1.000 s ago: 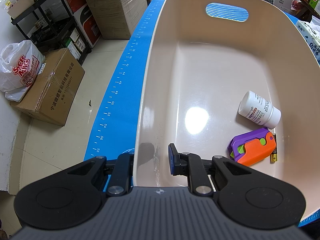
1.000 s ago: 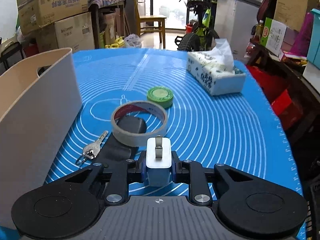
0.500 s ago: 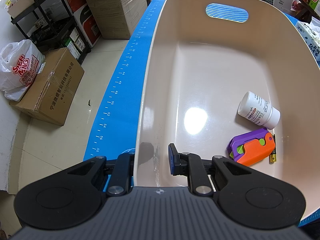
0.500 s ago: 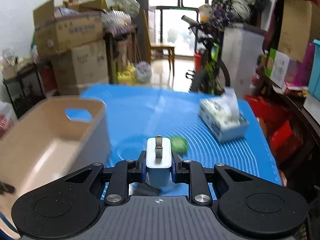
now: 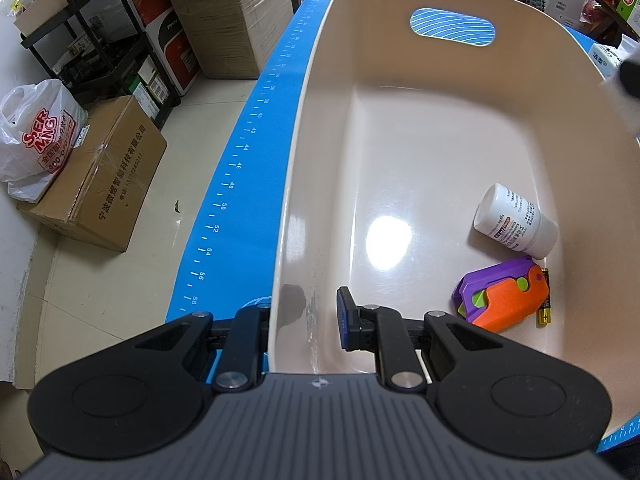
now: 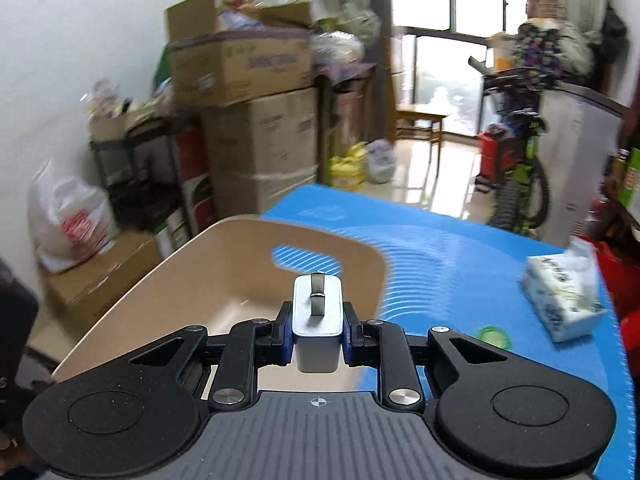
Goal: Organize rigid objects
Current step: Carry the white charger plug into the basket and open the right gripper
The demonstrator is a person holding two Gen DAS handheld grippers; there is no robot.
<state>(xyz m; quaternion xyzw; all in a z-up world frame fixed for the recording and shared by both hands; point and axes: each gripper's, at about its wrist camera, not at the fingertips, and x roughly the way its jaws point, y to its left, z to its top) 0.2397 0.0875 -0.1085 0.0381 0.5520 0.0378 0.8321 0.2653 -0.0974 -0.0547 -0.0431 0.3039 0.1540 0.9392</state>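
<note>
Bin (image 5: 304,184) wall pinched in my left tongs (image 5: 304,320). Just ahead of them inside: bottle (image 5: 516,222), orange-purple toy (image 5: 504,300), battery (image 5: 545,300). Right tongs (image 6: 317,334) clamp the white charger (image 6: 317,320), bin below-ahead; drop pending. Green tin (image 6: 493,337) right of them, on mat (image 6: 460,264).

My two grippers
Left gripper (image 5: 304,320) clamped, pitched steeply down; right gripper (image 6: 318,330) clamped, tilted gently downward.
</note>
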